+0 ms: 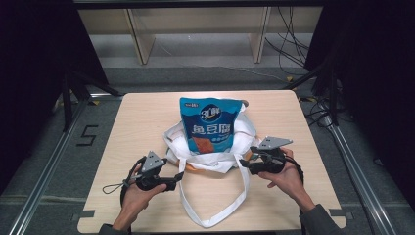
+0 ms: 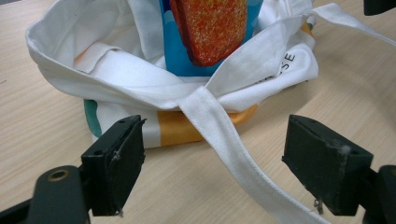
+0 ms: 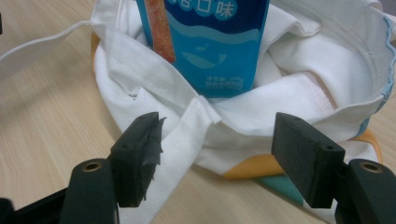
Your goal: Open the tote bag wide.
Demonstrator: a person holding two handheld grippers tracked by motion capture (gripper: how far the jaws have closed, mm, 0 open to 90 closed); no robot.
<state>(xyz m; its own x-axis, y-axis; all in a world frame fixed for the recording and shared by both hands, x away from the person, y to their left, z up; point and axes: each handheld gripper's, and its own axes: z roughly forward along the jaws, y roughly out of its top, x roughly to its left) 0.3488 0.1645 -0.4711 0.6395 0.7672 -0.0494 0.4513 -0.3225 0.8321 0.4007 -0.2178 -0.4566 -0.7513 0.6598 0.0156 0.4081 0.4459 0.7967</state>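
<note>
A blue snack bag (image 1: 211,125) already stands in the white tote bag (image 1: 178,142). Left gripper (image 1: 179,177) at seven o'clock and right gripper (image 1: 243,163) at four o'clock both gape wide around the handle strap (image 1: 215,216), ungrasped.

We see a light wood table (image 1: 142,122) w/ a white cloth bag (image 1: 178,142) slumped approx. at its centre. The bag's long strap (image 1: 215,215) loops across the tabletop toward the near edge, lying flat on the wood.
</note>
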